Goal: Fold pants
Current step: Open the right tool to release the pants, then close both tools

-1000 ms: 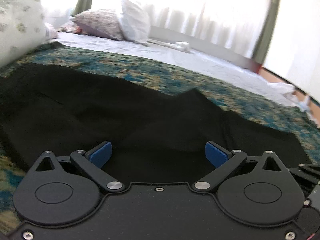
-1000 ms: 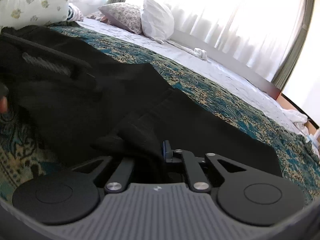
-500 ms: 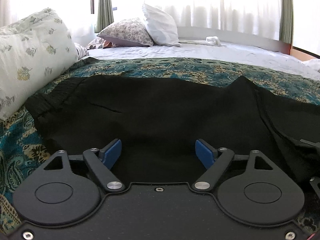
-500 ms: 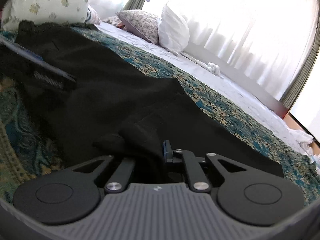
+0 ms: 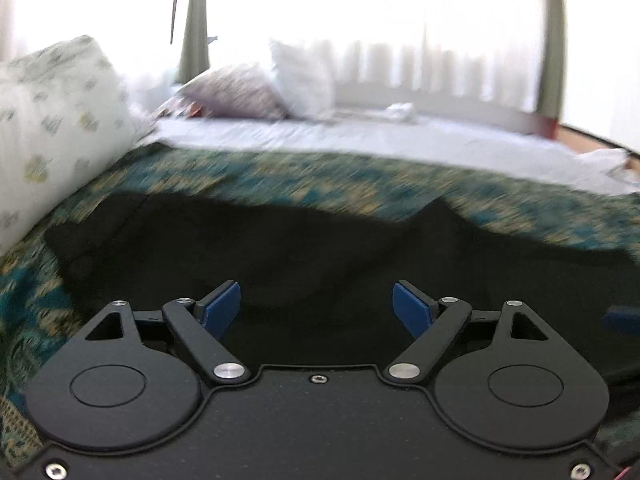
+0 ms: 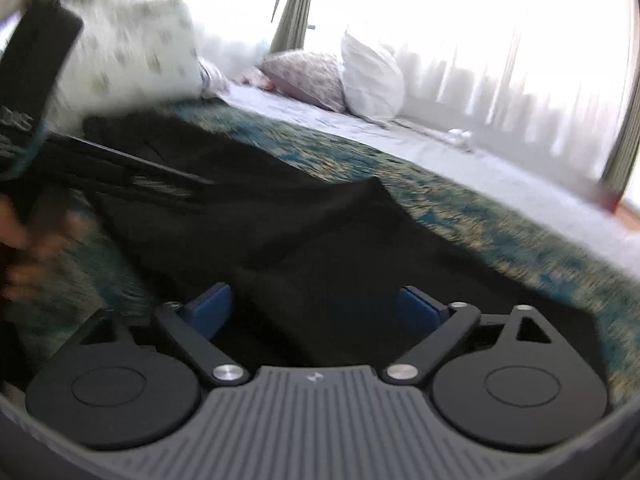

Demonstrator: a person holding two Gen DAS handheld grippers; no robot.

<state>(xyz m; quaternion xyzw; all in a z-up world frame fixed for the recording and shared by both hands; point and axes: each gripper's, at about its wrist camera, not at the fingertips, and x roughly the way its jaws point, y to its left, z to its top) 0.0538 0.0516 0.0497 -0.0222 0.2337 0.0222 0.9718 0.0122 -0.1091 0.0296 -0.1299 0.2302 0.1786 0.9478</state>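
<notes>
Both grippers (image 5: 316, 306) (image 6: 316, 308) agape over pants (image 5: 320, 248); bedspread (image 5: 280, 180) beyond.

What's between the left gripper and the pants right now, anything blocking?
Nothing visible. The left gripper is open right over the black pants spread on the patterned bedspread, with only fabric ahead of it. The pillows lie off to the side and back.

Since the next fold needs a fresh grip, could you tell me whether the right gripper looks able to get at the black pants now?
Probably yes: the right gripper is open, with the black pants lying directly between and ahead of its fingers on the patterned bedspread, nothing covering them.
</notes>
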